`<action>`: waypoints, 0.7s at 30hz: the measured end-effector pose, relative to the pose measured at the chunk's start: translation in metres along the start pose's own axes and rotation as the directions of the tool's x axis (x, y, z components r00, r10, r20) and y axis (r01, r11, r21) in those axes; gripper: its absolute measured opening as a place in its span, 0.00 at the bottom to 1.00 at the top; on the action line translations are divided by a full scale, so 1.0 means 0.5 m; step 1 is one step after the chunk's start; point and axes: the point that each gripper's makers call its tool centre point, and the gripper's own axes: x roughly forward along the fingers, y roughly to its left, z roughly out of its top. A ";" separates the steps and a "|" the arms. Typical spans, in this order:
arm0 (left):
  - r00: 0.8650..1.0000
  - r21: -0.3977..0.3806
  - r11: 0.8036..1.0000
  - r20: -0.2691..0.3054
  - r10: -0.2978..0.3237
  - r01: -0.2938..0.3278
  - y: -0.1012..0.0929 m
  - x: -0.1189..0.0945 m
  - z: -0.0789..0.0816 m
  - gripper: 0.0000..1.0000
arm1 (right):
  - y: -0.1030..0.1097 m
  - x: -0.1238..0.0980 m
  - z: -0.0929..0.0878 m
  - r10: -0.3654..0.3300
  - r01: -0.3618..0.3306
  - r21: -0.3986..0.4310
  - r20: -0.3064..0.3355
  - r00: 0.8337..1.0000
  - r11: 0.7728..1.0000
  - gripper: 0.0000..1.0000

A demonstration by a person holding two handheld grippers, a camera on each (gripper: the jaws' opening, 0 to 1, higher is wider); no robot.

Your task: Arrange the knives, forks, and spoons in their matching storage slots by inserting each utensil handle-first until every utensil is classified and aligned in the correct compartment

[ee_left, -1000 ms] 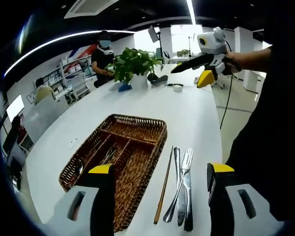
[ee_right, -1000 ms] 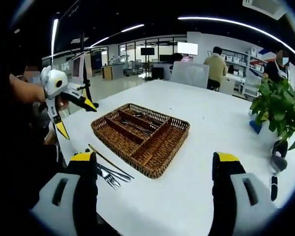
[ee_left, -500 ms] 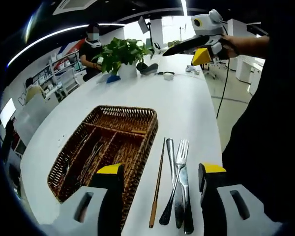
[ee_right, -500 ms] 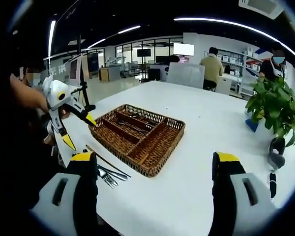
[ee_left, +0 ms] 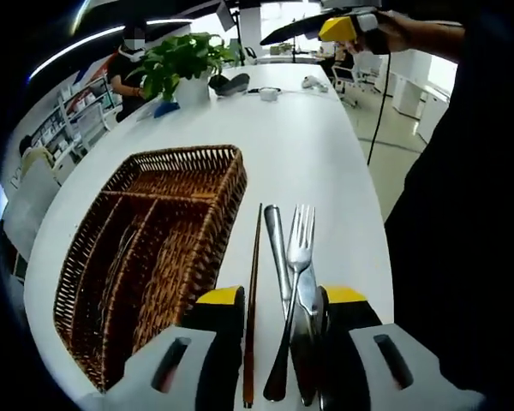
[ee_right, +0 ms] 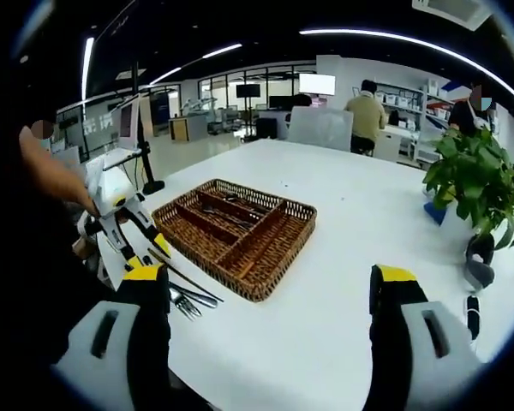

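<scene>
In the left gripper view the left gripper [ee_left: 278, 300], jaws open but fairly narrow, sits low over the loose cutlery on the white table [ee_left: 325, 145]: a fork [ee_left: 300, 244] lies between the jaw tips, its long axis running straight ahead with the tines away, beside a brown chopstick [ee_left: 253, 291]. The wicker tray [ee_left: 146, 248] lies just to their left. In the right gripper view the right gripper [ee_right: 270, 291] hangs wide open and empty, well back from the tray, so the left one is much nearer the fork.

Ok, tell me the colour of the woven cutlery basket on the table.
Brown wicker: the basket shows best in the left gripper view.
</scene>
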 end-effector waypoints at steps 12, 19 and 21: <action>0.995 -0.003 0.999 -0.084 -0.047 0.047 -0.010 0.038 -0.036 0.24 | -0.013 -0.004 -0.005 0.003 -0.003 0.003 -0.005 1.000 1.000 1.00; 0.994 0.038 0.998 -0.099 -0.055 0.059 -0.022 0.051 -0.042 0.17 | -0.020 -0.003 -0.006 0.003 -0.004 -0.002 -0.007 1.000 1.000 1.00; 0.992 0.056 0.996 -0.116 -0.057 0.063 -0.024 0.054 -0.047 0.15 | -0.020 -0.002 -0.006 0.005 -0.005 0.001 -0.007 1.000 1.000 1.00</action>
